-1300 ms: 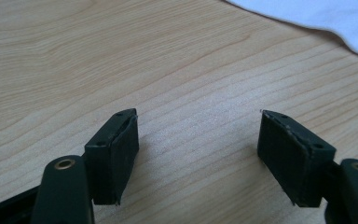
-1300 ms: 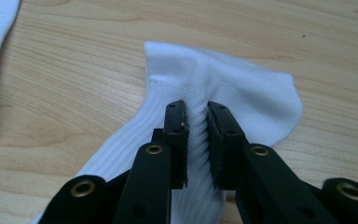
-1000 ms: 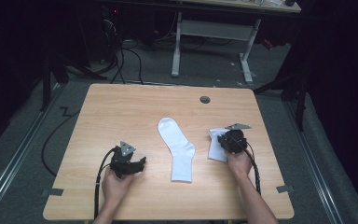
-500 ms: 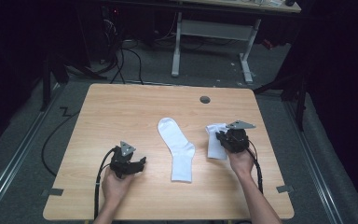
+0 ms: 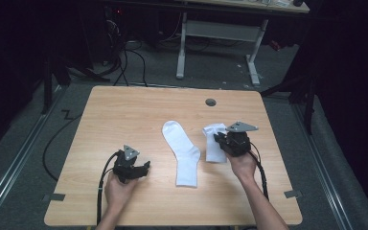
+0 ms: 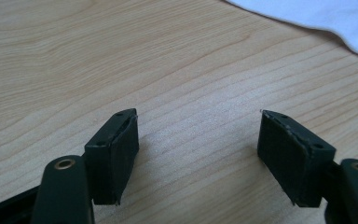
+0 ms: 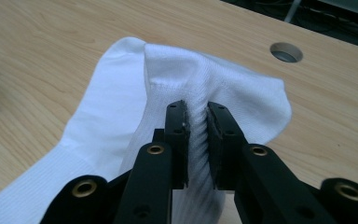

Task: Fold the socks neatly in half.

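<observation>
Gently, the right gripper (image 7: 196,122) pinched a fold of the soft, limp right sock (image 5: 213,142) off the tabletop (image 5: 124,115), while the left gripper (image 6: 198,154) waited, fingers spread.

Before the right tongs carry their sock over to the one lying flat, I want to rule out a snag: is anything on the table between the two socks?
Nothing visible. The right tongs are shut on the pinched sock, and bare table separates it from the flat sock. The left tongs rest open beyond the flat sock.
</observation>
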The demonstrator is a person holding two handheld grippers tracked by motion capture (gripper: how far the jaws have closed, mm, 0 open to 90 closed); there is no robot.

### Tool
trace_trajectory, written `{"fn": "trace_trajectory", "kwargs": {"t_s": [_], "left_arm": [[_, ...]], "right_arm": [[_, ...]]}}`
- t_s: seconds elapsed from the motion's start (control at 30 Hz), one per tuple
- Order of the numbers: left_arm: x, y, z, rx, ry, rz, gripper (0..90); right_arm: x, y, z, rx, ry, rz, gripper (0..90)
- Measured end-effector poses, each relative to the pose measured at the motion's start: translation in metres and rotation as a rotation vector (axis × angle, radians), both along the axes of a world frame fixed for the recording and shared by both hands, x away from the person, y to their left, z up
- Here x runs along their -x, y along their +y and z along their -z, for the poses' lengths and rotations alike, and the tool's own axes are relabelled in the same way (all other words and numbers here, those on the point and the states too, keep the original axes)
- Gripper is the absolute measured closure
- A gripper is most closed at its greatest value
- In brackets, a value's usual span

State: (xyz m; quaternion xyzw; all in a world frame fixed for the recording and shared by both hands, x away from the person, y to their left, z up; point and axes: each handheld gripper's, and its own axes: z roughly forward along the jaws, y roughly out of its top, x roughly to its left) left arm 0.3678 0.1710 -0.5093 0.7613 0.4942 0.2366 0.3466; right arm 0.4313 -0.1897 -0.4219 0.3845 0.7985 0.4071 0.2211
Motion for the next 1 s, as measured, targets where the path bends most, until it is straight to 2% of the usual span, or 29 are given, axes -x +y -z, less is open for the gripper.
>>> {"fn": "trace_trajectory", "kwargs": {"t_s": [0.33, 0.37, 0.43, 0.63, 0.83, 1.0], "left_arm": [[0.0, 0.0, 0.0, 0.004, 0.001, -0.002, 31.0], [0.0, 0.001, 0.0, 0.005, 0.001, -0.002, 31.1], [0.0, 0.001, 0.0, 0.006, 0.001, -0.002, 31.1], [0.0, 0.0, 0.0, 0.004, 0.0, -0.003, 31.2], [0.0, 0.0, 0.0, 0.004, 0.0, -0.004, 31.2], [0.0, 0.0, 0.0, 0.004, 0.0, -0.004, 31.3]], "right_arm": [[0.004, 0.035, -0.005, -0.009, -0.002, -0.086, 79.4], [0.004, 0.043, -0.004, -0.002, -0.001, -0.104, 79.4], [0.004, 0.047, -0.004, 0.003, -0.003, -0.111, 79.4], [-0.001, 0.072, 0.008, 0.02, 0.026, -0.14, 79.2], [-0.007, 0.089, 0.02, 0.035, 0.059, -0.155, 79.1], [-0.009, 0.096, 0.028, 0.045, 0.08, -0.157, 78.7]]}}
